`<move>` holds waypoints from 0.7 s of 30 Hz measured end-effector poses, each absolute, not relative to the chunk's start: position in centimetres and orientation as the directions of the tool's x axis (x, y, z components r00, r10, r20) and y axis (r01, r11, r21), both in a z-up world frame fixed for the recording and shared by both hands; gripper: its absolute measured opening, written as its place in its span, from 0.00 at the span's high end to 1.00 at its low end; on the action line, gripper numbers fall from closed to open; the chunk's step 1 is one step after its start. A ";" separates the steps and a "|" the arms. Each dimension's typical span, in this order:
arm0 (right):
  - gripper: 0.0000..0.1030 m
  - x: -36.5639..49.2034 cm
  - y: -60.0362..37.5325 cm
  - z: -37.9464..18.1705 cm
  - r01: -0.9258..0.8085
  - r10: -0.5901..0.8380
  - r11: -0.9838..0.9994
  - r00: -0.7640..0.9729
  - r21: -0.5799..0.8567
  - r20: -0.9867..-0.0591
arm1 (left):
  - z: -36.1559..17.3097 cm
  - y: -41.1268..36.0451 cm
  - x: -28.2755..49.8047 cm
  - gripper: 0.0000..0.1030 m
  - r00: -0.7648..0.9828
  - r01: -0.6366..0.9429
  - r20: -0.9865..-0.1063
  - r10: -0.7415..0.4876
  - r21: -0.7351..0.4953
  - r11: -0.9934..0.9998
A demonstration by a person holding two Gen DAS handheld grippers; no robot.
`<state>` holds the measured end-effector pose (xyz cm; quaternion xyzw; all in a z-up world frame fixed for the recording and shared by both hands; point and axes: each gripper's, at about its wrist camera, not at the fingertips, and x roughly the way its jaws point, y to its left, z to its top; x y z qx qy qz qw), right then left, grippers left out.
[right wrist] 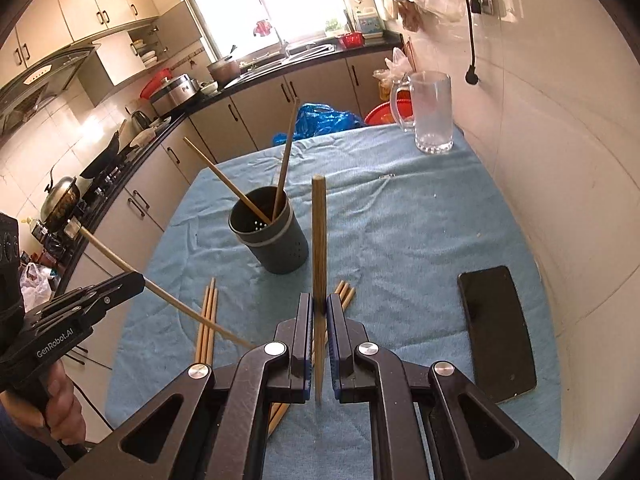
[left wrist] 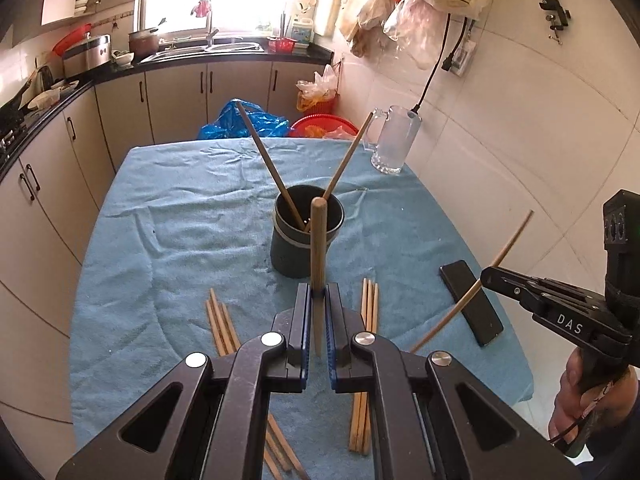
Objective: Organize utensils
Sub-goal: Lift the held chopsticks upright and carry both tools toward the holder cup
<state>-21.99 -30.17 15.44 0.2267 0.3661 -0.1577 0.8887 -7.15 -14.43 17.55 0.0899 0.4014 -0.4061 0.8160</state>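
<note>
While gripped, both chopsticks (left wrist: 318, 248) perhaps point forward.

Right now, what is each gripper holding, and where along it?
Each holds one chopstick. The left gripper grips its chopstick below the middle, near the thin end. The right gripper grips its chopstick likewise, thick end up.

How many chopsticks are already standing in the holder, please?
2. In the left wrist view, one chopstick leans left and the other chopstick leans right, both inside the holder. Its interior mostly shows, so hidden ones seem unlikely.
</note>
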 end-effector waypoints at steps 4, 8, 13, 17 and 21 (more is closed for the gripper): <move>0.93 -22.0 -30.3 16.3 0.443 -0.123 0.850 0.693 0.285 -0.710 | 18.2 -14.4 -7.0 0.94 0.357 0.734 -0.721 -0.594 -0.176 0.656; 0.93 -22.1 -30.8 17.6 0.444 -0.135 0.848 0.709 0.289 -0.692 | 18.8 -14.4 -6.7 0.94 0.367 0.732 -0.712 -0.598 -0.175 0.658; 0.93 -22.2 -31.2 18.8 0.445 -0.144 0.845 0.725 0.298 -0.674 | 19.4 -14.1 -6.1 0.94 0.376 0.728 -0.704 -0.602 -0.178 0.662; 0.93 -22.2 -31.5 19.4 0.447 -0.146 0.841 0.730 0.304 -0.668 | 19.6 -14.0 -5.7 0.94 0.383 0.720 -0.704 -0.598 -0.179 0.671; 0.93 -22.2 -31.7 19.3 0.449 -0.145 0.839 0.729 0.308 -0.669 | 19.6 -13.7 -5.6 0.94 0.389 0.712 -0.705 -0.593 -0.179 0.679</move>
